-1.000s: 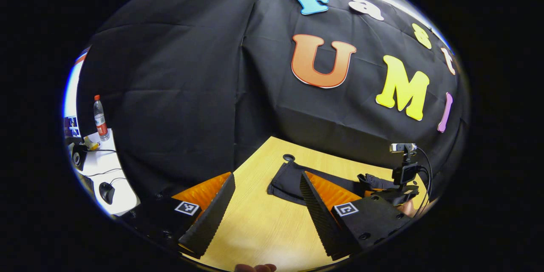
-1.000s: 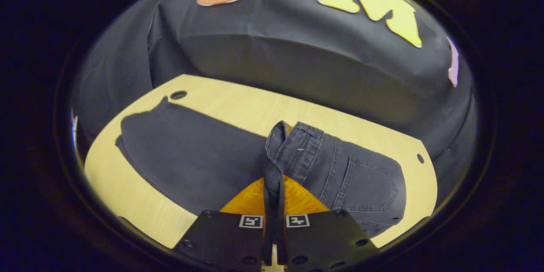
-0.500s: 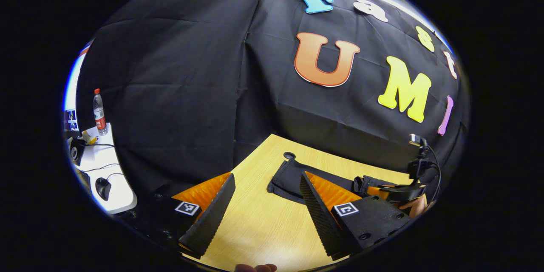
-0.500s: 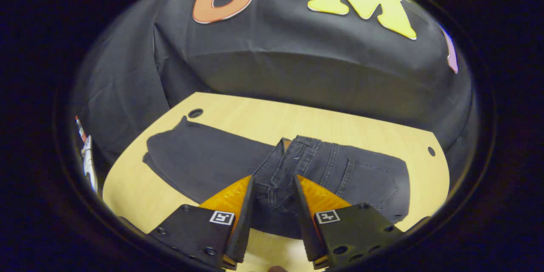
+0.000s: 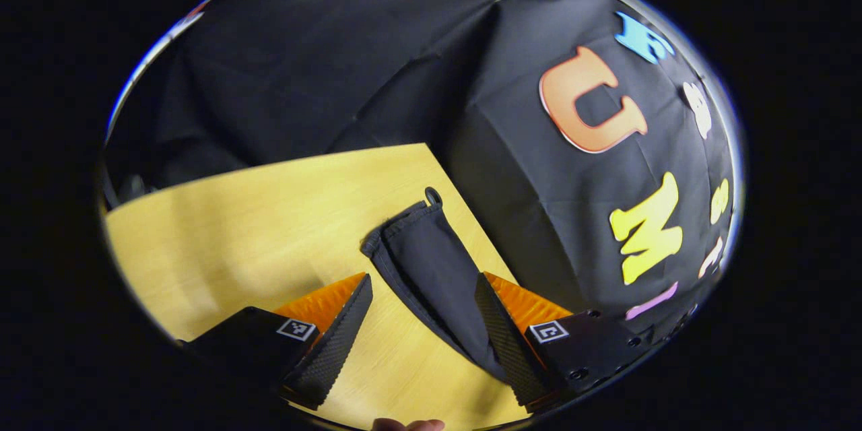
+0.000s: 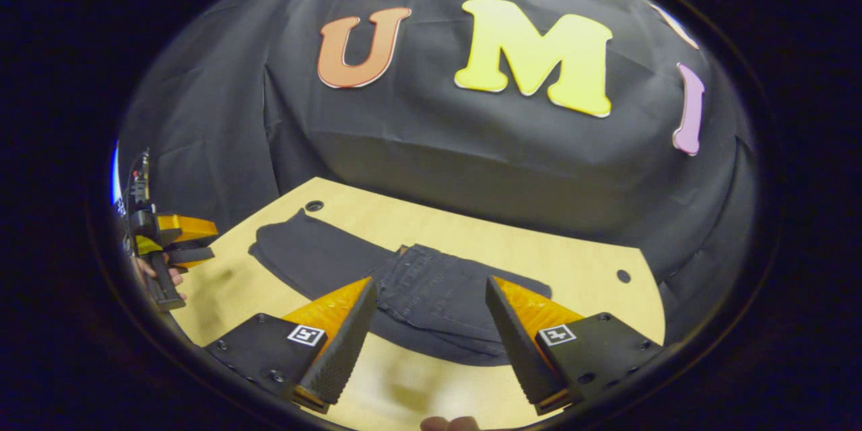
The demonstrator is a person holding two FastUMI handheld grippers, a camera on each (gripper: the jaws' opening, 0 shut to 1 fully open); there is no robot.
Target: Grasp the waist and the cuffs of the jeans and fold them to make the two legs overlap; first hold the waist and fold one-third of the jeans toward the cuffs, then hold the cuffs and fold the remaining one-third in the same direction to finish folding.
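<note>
Left tool (image 5: 423, 306) had its fingers spread wide, nothing between them but air. Right tool (image 6: 431, 320) likewise stood with fingers well apart, gripping nothing.

The jeans (image 6: 404, 283) lay flat on the counter (image 6: 586, 269), near its far edge and just in front of the booth wall.

Right gripper view gave the fuller picture: the waist (image 6: 441, 293) had been folded over onto the legs, its seams and stitching facing up, while the single-layer leg part ran off to the left toward the cuffs (image 6: 286, 242). Long axis ran left to right across that view, roughly parallel to the counter's far edge. The cuff end stopped just beside a round hole (image 6: 314, 205) in the counter. A second hole (image 6: 623, 276) sat past the folded end, near the right corner. The same view caught the left tool (image 6: 195, 242) far off at the left rim, a hand (image 6: 158, 276) around its handle, above the counter's left end and apart from the cloth.

Left gripper view showed the cuffs (image 5: 397, 232) alone, pointing up and away toward the hole (image 5: 433, 196), the legs running diagonally down between the tool's fingers. Whether the tool hung above the cloth or touched it, I could not tell.
</note>
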